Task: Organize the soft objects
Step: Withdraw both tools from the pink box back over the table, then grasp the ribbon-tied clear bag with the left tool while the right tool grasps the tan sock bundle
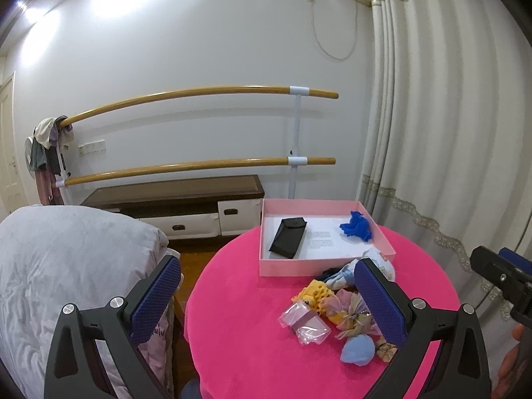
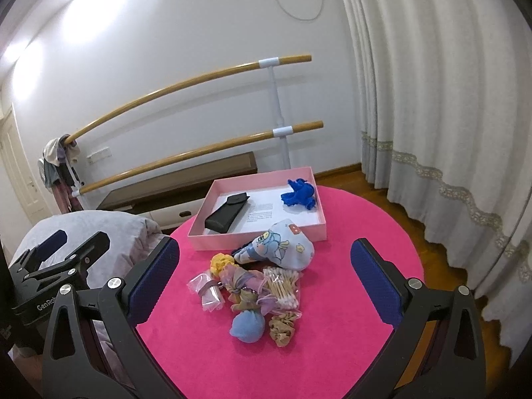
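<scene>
Both grippers up & hovering, nothing gripped. Left gripper (image 1: 266, 286): jaws spread wide, blue pads (image 1: 154, 296) at lower left & lower right of its own view, black arms running off the bottom edge. Right gripper (image 2: 266, 279): same, jaws wide apart, pads low in frame. In the right wrist view the left gripper sits at far left, also agape.

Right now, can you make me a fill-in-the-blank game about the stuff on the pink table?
1. The black case lies inside the pink ____.
2. The yarn toy in the box is ____ in colour.
3. The bag of cotton swabs lies on the ____, outside the box.
4. Both grippers' jaws are ____.

Missing words: box; blue; table; open
</scene>
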### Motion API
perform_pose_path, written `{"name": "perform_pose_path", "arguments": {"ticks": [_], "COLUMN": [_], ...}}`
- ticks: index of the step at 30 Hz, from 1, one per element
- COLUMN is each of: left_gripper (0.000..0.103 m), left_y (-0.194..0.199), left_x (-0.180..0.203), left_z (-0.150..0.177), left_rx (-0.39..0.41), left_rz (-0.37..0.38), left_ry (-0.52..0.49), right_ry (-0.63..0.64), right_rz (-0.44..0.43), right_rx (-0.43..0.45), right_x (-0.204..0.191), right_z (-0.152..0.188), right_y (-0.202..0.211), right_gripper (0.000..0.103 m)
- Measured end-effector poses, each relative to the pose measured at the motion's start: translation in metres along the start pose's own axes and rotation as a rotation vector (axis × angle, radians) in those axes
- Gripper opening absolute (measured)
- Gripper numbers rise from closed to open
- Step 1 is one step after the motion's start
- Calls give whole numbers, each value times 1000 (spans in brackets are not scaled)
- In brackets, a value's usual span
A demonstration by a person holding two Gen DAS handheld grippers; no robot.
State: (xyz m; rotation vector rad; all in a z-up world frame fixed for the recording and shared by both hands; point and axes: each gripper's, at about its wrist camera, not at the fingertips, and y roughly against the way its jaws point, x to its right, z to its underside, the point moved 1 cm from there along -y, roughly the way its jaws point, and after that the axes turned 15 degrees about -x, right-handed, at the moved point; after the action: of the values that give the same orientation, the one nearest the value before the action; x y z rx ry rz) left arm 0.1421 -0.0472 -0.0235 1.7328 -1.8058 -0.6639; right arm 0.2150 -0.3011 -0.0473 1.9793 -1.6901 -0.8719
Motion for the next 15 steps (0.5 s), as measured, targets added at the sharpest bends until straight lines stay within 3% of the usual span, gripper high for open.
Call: {"name": "perform_pose_path", "arguments": {"ticks": [15], "left_gripper": [103], "left_y": [-76], "left_x": [2], "left_z": [21], "left_rx": [-191], "left_rz": [-12], "left_ry": [-30], "right_ry": [-35], "right_rz": [38], "right_rx": [-151], "right_x": [26], "right_z": [25], "right_y": [-56], "right_gripper": [103]}}
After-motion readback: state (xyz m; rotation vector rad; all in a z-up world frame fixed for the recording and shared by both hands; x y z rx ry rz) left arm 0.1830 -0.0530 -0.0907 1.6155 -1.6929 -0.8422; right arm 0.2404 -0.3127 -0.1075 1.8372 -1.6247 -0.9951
